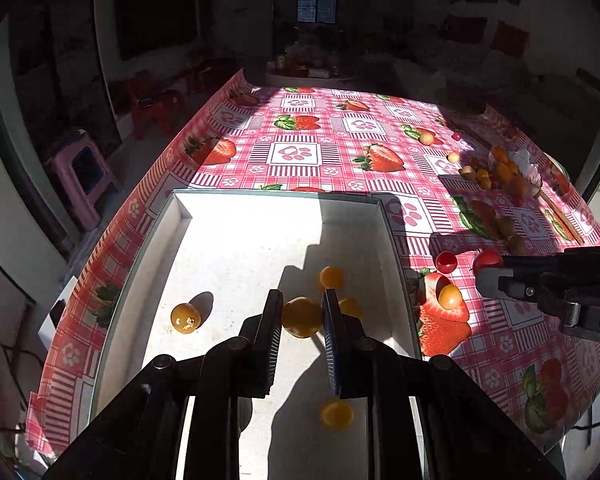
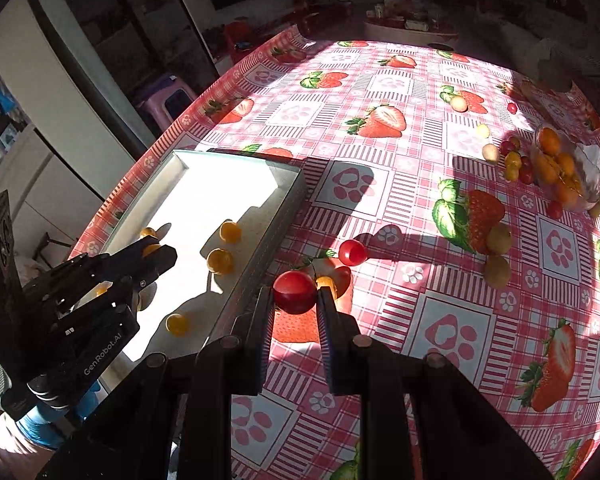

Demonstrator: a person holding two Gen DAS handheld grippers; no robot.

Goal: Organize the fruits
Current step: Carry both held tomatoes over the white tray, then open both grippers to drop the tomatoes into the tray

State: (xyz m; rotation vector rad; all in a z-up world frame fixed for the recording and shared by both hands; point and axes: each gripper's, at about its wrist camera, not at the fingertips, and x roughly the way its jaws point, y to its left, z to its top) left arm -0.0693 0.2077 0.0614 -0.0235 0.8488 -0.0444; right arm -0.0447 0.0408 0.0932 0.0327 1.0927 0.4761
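My left gripper [image 1: 302,316] is shut on a yellow-orange fruit [image 1: 301,317] and holds it over the white tray [image 1: 392,236], which has several yellow fruits [image 1: 185,318] in it. My right gripper [image 2: 295,294] is shut on a red tomato [image 2: 294,292] just right of the tray's edge [image 2: 268,236]. It also shows in the left wrist view [image 1: 487,268]. Another red tomato [image 2: 353,252] and a small yellow fruit [image 1: 450,296] lie on the cloth close by.
The strawberry-print tablecloth [image 2: 380,184] covers the table. A clear bag of orange fruits [image 2: 560,168] lies at the far right with loose small tomatoes and yellow fruits [image 2: 514,160] beside it. Two brownish fruits [image 2: 498,252] lie mid-right. A purple stool [image 1: 82,176] stands off the table's left.
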